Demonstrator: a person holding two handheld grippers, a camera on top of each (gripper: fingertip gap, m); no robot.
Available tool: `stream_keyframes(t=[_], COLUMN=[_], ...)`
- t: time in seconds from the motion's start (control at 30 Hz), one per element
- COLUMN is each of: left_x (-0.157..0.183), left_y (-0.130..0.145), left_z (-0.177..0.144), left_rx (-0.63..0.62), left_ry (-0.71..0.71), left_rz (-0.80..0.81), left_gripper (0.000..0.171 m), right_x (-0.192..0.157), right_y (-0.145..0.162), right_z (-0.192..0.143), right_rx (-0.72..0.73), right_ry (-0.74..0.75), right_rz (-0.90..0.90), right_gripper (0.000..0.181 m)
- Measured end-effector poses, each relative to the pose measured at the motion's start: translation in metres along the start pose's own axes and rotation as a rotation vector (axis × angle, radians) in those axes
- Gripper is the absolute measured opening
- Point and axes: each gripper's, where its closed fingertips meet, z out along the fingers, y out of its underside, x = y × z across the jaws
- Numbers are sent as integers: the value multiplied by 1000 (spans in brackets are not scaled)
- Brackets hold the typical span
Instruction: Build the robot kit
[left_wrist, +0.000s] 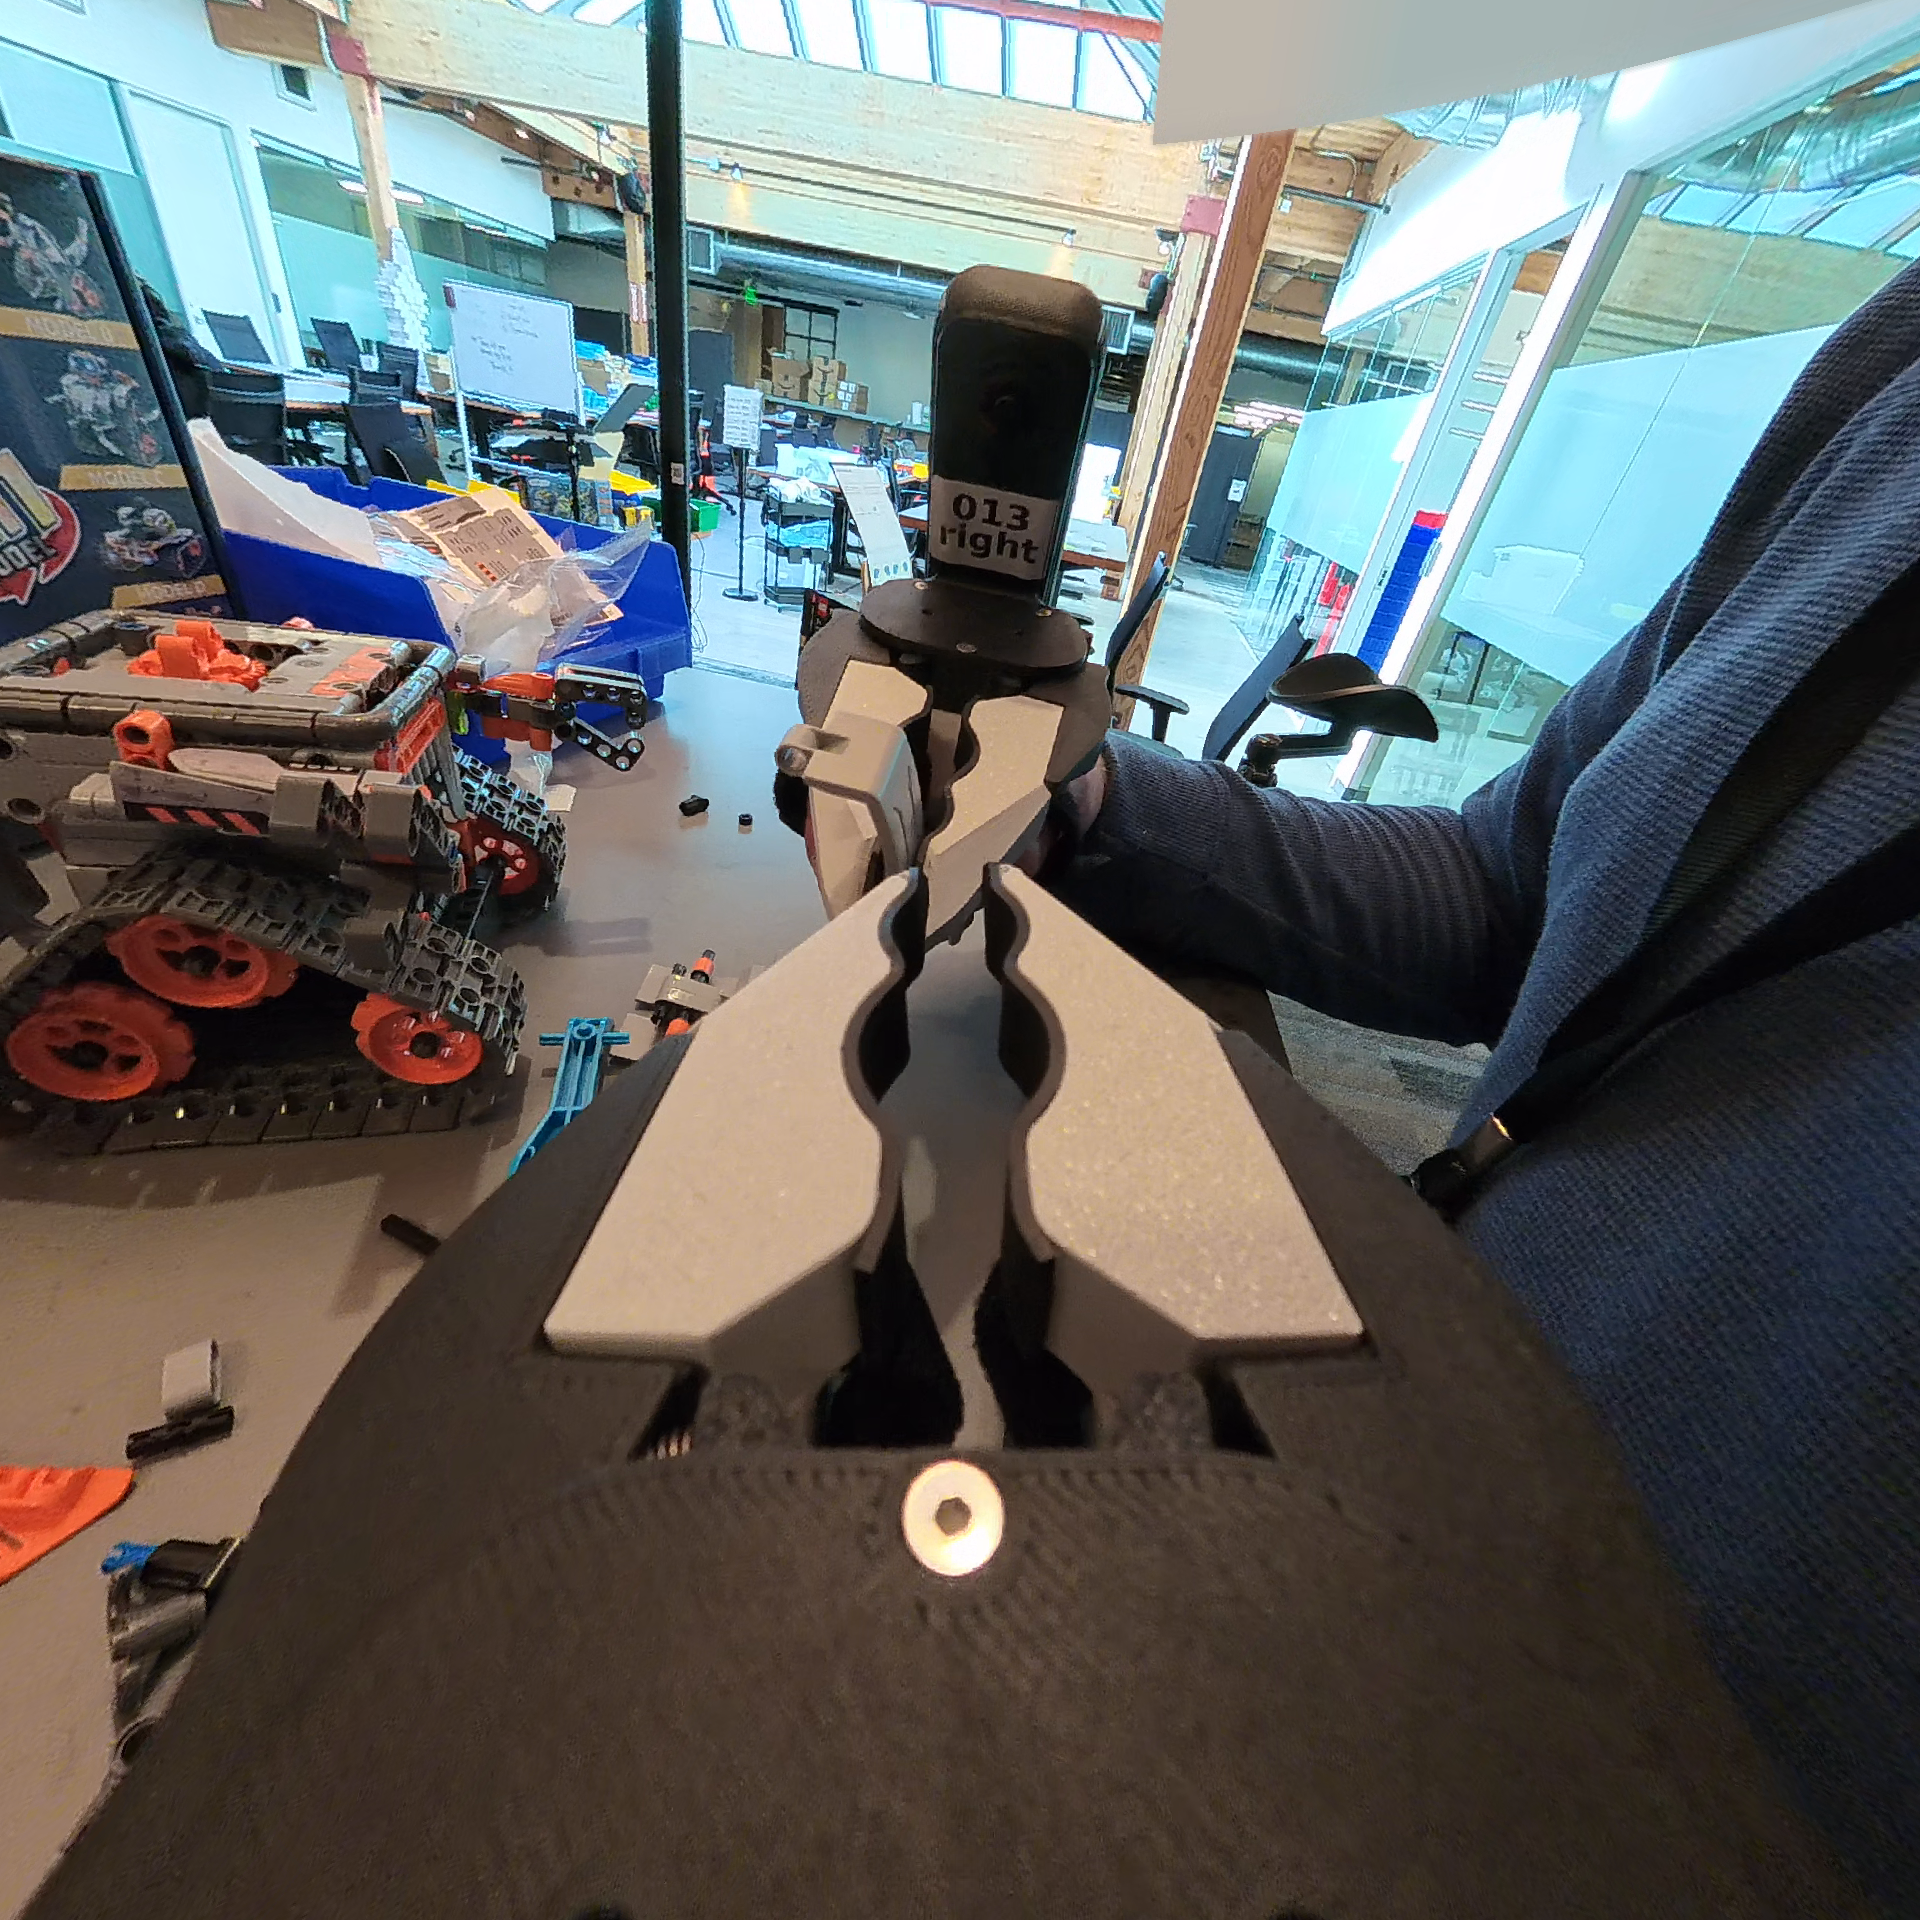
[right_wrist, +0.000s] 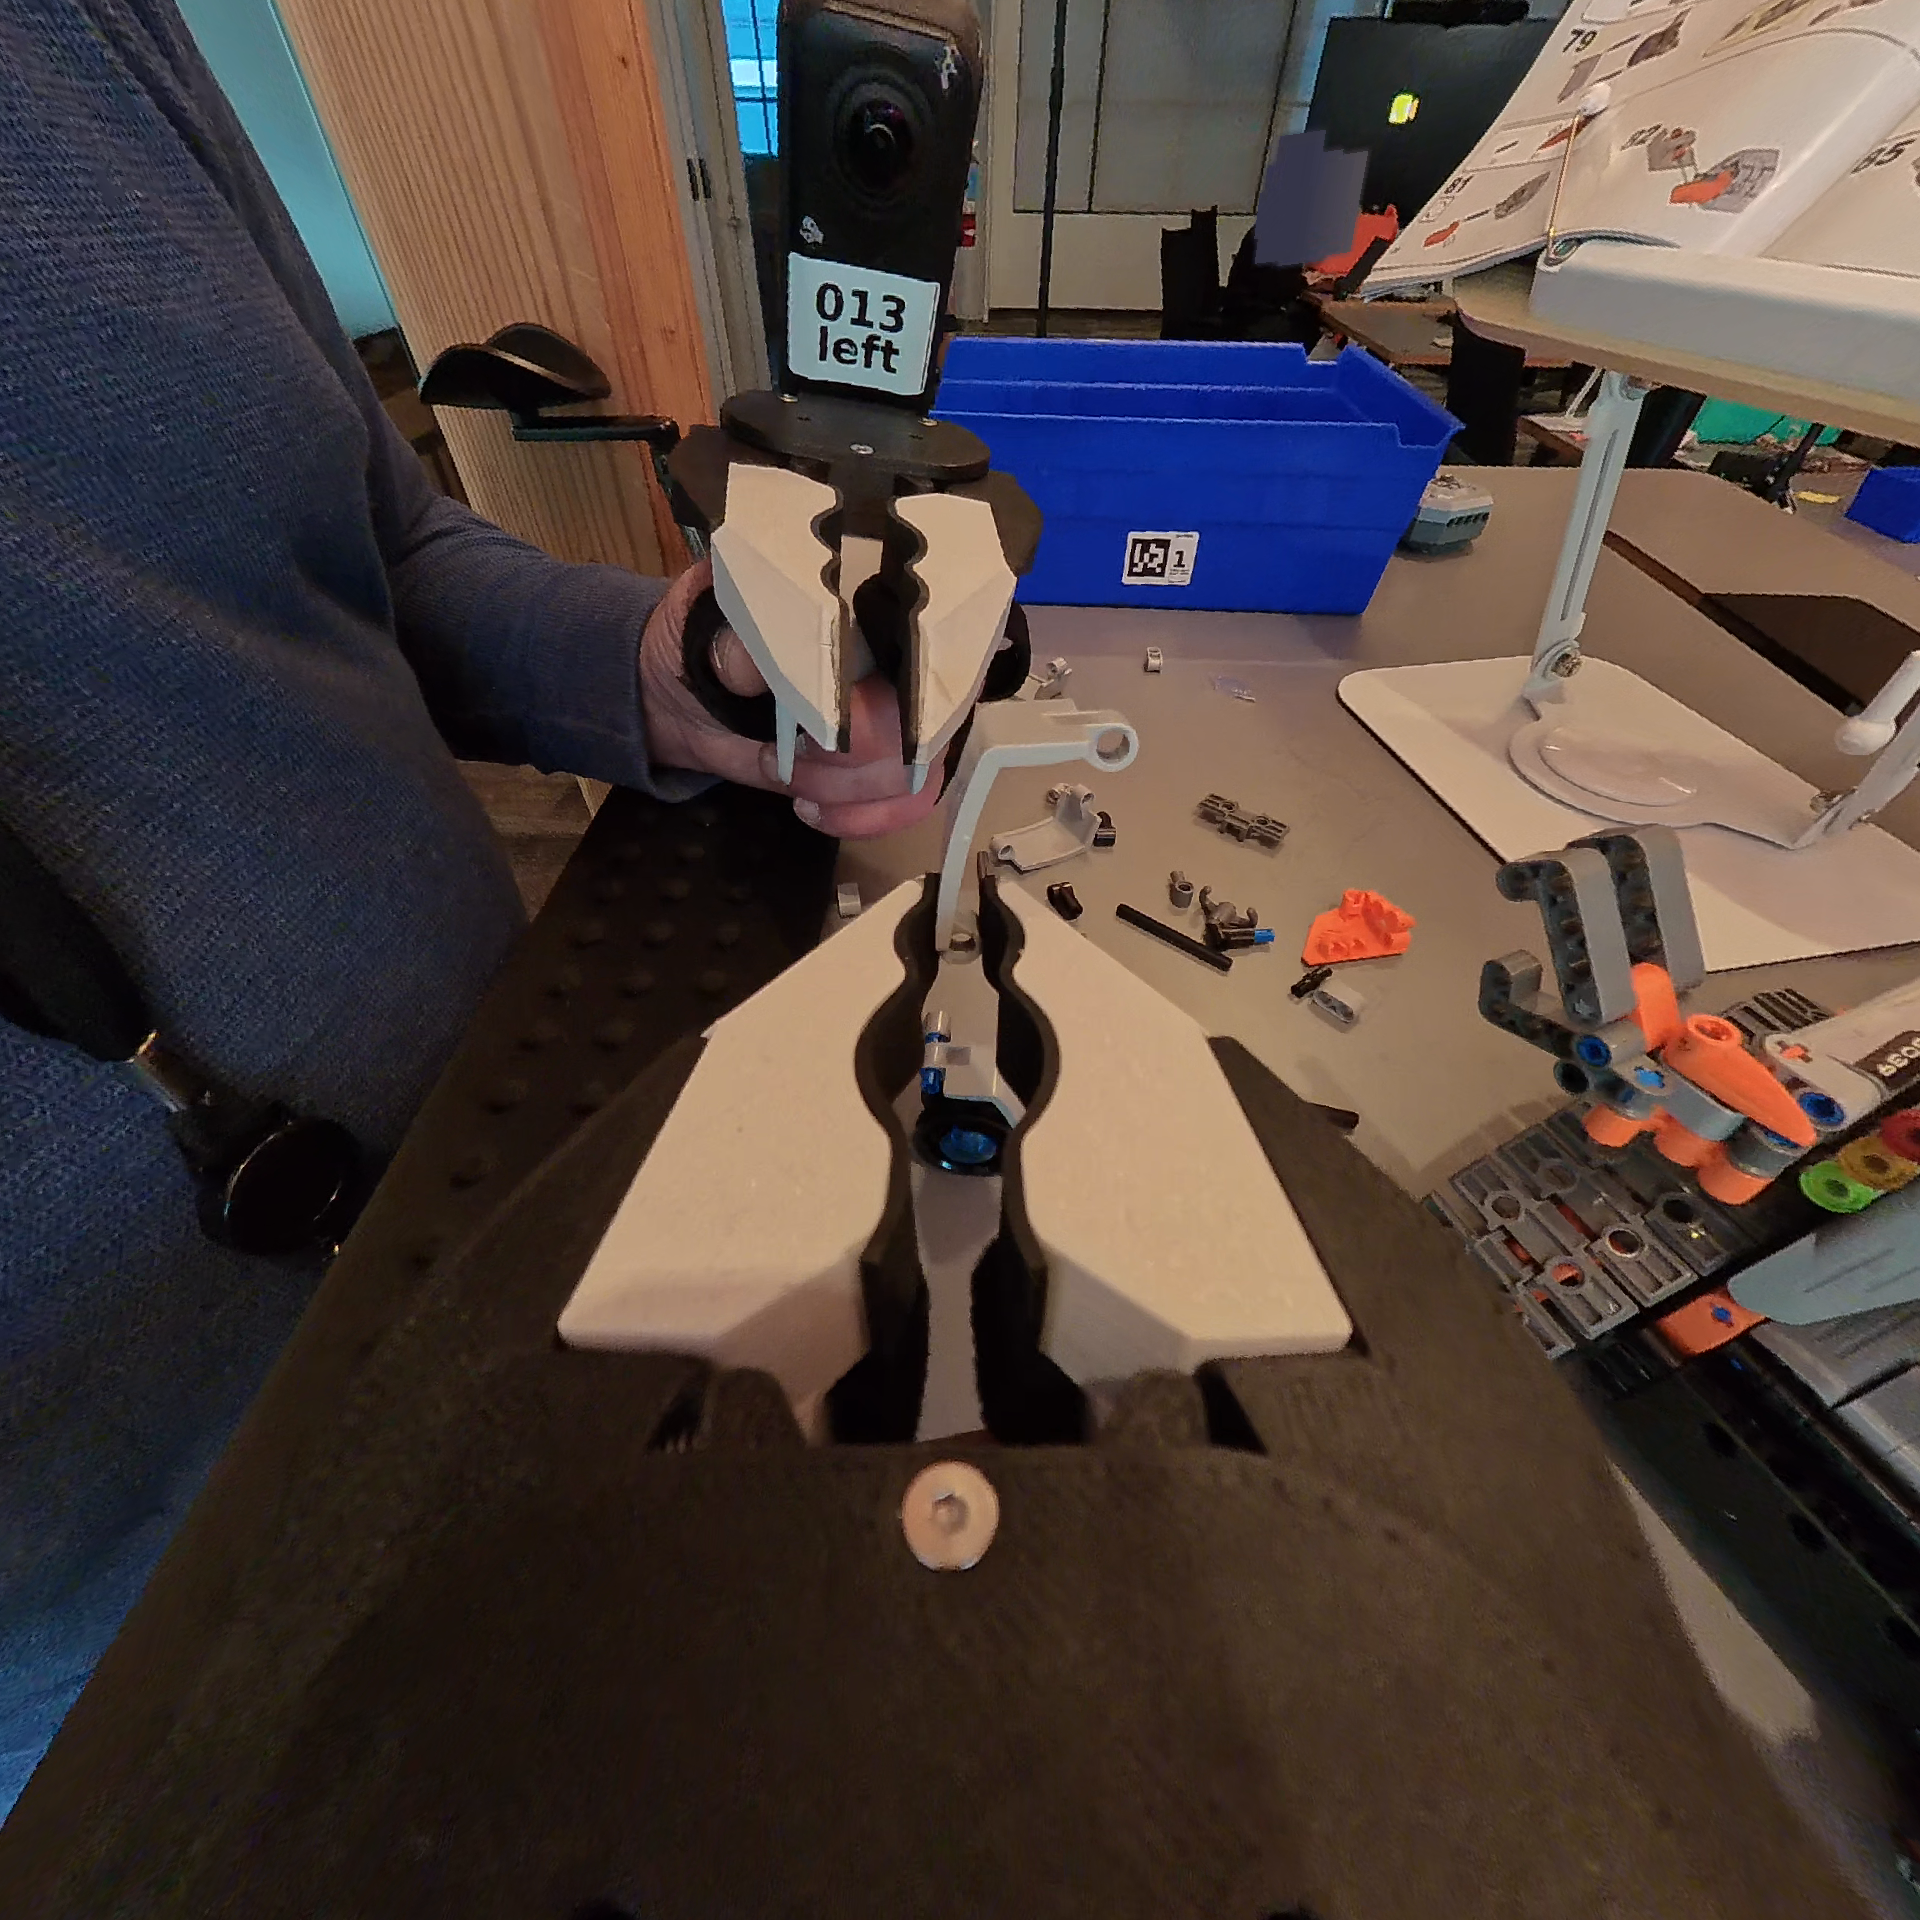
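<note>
The right gripper (right_wrist: 961, 894) is closed on a light grey plastic building piece (right_wrist: 982, 821) with a ringed arm sticking up past its tips, held above the desk's (right_wrist: 1351, 748) near edge. Facing it, the left gripper (left_wrist: 951, 883) has its fingers slightly apart and empty. A tracked toy vehicle (left_wrist: 239, 883) stands on the desk beside a blue bin (left_wrist: 343, 592).

In the upper middle of the right wrist view, the bin (right_wrist: 1195, 468) is showing bright blue. The desk (right_wrist: 1351, 748) is looking grey. At the lower left of the left wrist view, the tracked vehicle (left_wrist: 239, 894) is showing grey and black with orange wheels. Both grippers, left gripper (left_wrist: 954, 883) and right gripper (right_wrist: 961, 894), are showing pale grey fingers on black bodies. The sleeve (left_wrist: 1351, 883) is looking dark blue.
</note>
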Motion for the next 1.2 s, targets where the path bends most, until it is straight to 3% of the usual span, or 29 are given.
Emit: stream_keyframes(t=[1.2], left_x=[-2], left_y=[1], left_z=[-2], left_rx=[-3], left_ry=[-25], left_rz=[17], left_gripper=[12], right_x=[2], right_y=[7], right_z=[-3], right_rx=[-15], right_ry=[-4], right_rz=[19], right_gripper=[4])
